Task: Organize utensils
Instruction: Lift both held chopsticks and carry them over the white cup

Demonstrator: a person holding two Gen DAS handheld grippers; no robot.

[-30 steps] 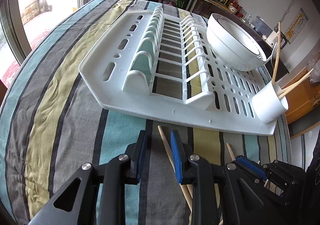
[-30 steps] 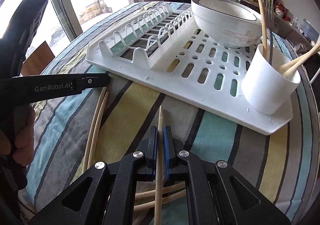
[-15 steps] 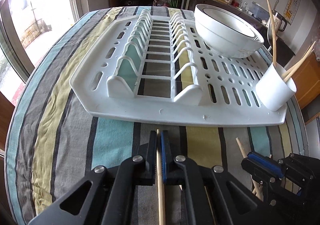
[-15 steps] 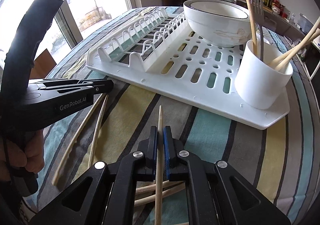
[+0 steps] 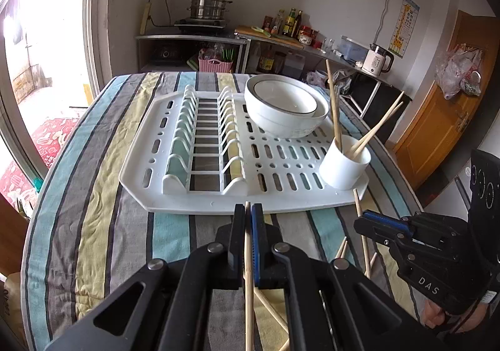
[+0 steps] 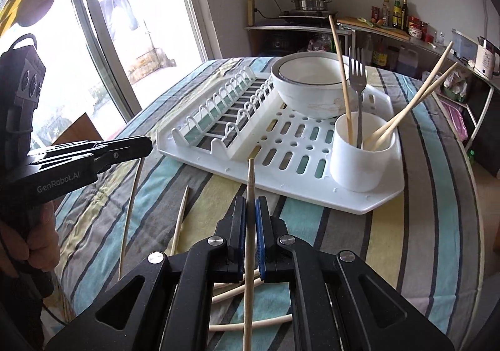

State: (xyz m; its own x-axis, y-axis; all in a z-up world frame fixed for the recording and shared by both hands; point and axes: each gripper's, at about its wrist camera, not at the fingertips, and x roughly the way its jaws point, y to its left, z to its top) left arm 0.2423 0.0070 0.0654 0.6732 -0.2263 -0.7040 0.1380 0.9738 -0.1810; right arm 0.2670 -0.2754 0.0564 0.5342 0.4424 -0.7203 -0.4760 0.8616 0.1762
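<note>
My left gripper [image 5: 247, 210] is shut on a wooden chopstick [image 5: 248, 282], held above the striped cloth just before the white drying rack [image 5: 200, 204]. My right gripper [image 6: 250, 202] is shut on another chopstick [image 6: 248, 244], its tip toward the rack [image 6: 368, 204]. A white utensil cup [image 5: 343, 168] at the rack's near right corner holds chopsticks; in the right wrist view the cup [image 6: 362, 160] also holds a fork [image 6: 357, 82]. Loose chopsticks [image 6: 247, 288] lie on the cloth under both grippers.
Two stacked white bowls [image 5: 284, 107] sit at the rack's far right. The round table has a striped cloth [image 5: 93, 210]. A window is on the left, a kitchen counter [image 5: 281, 42] behind, an orange door [image 5: 443, 113] on the right.
My left gripper closed on a chopstick and lifted it off the cloth. My right gripper, still holding its chopstick, rose too. Both views now sit higher above the table.
</note>
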